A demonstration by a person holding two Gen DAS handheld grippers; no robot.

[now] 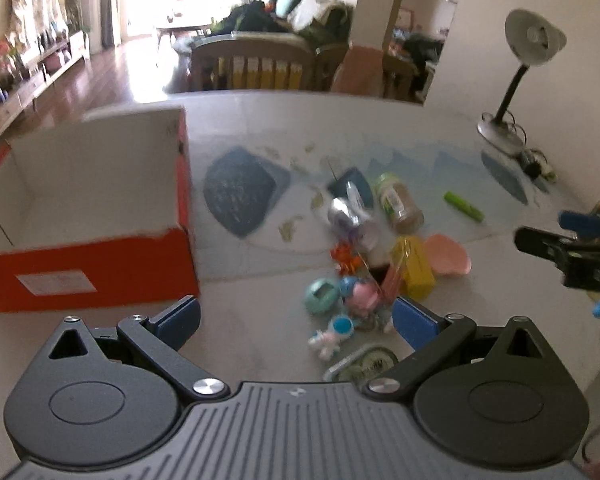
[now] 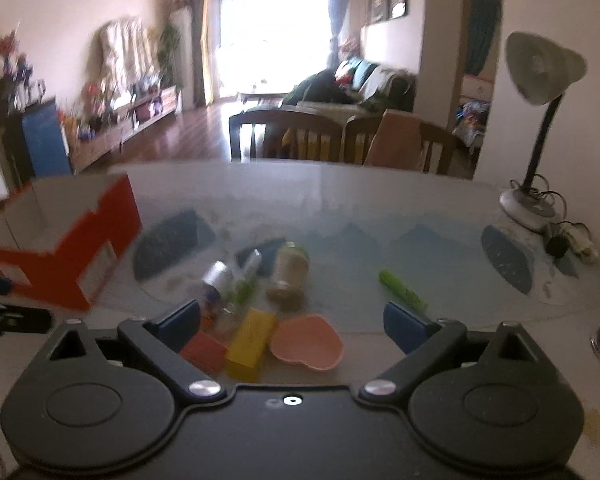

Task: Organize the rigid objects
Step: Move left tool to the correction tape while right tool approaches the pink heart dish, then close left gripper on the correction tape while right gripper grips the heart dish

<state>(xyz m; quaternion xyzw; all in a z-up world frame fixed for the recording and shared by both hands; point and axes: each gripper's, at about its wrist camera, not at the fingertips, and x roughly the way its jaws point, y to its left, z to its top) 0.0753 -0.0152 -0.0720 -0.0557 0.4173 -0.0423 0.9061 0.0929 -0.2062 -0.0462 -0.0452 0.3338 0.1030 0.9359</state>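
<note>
I am holding my left claw [image 1: 296, 320] wide open above the worktop [image 1: 260, 140], nothing between its blue pads, and my right claw [image 2: 292, 322] is gaping open too, gripping nothing. The left view is showing me what the right one is missing: a cluster of small toys just ahead of the pads, a mint-green one [image 1: 323, 294], a pink one [image 1: 364, 295], a round blue and white piece [image 1: 341, 326] and a flat tin [image 1: 366, 362] partly hidden by the claw body. It is also looking straight into the open orange box [image 1: 88, 216], which is sitting well apart to the left of the pile with bare worktop between. The right view is showing a red block [image 2: 204, 350] touching the yellow box [image 2: 250, 338], with the pink heart dish [image 2: 308, 344] just beside it, all lying between my right pads. Both views are catching the jar [image 2: 290, 276] lying on its side, blurred bottles [image 2: 236, 284] beside it, and the green marker [image 2: 402, 290] alone to the right with open room around it. A desk lamp [image 2: 540, 80] is standing at the far right corner, its cord [image 2: 560, 236] trailing nearby, and chairs [image 2: 300, 136] are lining the far edge. My right claw's tip is poking in at the left view's right edge.
</note>
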